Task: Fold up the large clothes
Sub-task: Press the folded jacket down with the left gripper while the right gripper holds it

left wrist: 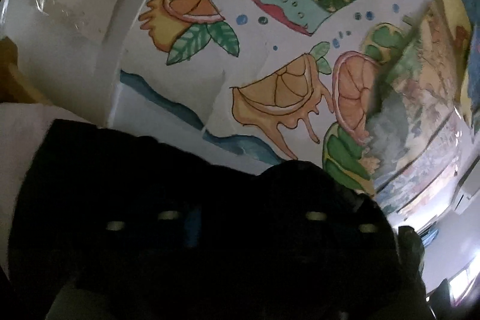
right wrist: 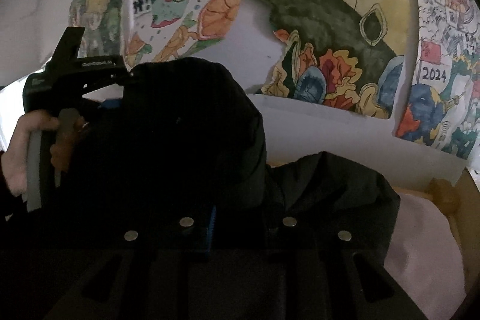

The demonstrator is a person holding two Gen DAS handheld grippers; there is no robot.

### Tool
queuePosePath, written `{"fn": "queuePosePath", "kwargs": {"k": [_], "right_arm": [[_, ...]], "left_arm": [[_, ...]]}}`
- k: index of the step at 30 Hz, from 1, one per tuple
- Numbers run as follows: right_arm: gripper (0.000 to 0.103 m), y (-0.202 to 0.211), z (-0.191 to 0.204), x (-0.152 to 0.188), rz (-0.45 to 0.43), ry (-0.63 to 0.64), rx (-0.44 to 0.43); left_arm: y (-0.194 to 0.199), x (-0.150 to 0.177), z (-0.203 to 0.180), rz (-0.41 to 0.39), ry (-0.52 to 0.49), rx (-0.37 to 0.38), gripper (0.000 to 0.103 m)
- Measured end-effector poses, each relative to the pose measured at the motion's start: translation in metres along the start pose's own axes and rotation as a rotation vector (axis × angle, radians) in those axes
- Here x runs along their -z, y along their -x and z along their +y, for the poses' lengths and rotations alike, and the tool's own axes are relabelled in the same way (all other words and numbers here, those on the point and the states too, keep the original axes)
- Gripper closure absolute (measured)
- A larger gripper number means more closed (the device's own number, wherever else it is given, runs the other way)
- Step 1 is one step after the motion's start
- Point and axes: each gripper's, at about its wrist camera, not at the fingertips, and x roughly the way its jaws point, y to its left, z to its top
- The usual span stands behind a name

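Against the painted wall, both grippers lift the dark garment; finger state cannot be told; keep edges level.

one black garment, two grippers

I see a bed with a pale pink sheet; a black garment lies on it, left of its wooden post.

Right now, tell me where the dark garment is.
In the right wrist view the dark garment is bunched up centre-left, right of the left gripper's handle, before the painted wall.
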Motion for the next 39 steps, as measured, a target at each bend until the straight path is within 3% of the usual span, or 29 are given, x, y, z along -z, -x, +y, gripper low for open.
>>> {"fn": "queuePosePath", "kwargs": {"k": [1, 4, 10, 18, 22, 27, 31, 39], "right_arm": [[0.081, 0.005, 0.001, 0.001, -0.005, -0.006, -0.008], [0.081, 0.020, 0.007, 0.004, -0.022, -0.003, -0.023], [0.081, 0.061, 0.012, 0.020, -0.054, 0.002, -0.038], [0.081, 0.108, 0.024, 0.054, -0.084, 0.007, -0.066], [0.081, 0.108, 0.030, 0.069, -0.088, 0.021, -0.052], [0.081, 0.093, 0.038, 0.080, -0.055, 0.075, -0.010], [0.077, 0.093, 0.037, 0.080, -0.053, 0.066, -0.025], [0.074, 0.147, 0.017, 0.070, -0.187, -0.007, -0.127]], "left_arm": [[0.008, 0.003, -0.002, -0.009, -0.028, -0.001, 0.088], [0.034, 0.016, -0.010, -0.046, -0.113, -0.017, 0.097], [0.118, 0.066, -0.017, -0.120, -0.262, -0.019, 0.099], [0.169, 0.121, -0.042, -0.110, -0.313, -0.018, 0.099], [0.173, 0.145, -0.041, -0.103, -0.351, -0.052, 0.099], [0.151, 0.166, -0.012, -0.092, -0.290, -0.057, 0.099], [0.129, 0.168, 0.002, -0.075, -0.280, -0.075, 0.099], [0.120, 0.163, 0.016, -0.048, -0.276, -0.070, 0.099]]}}
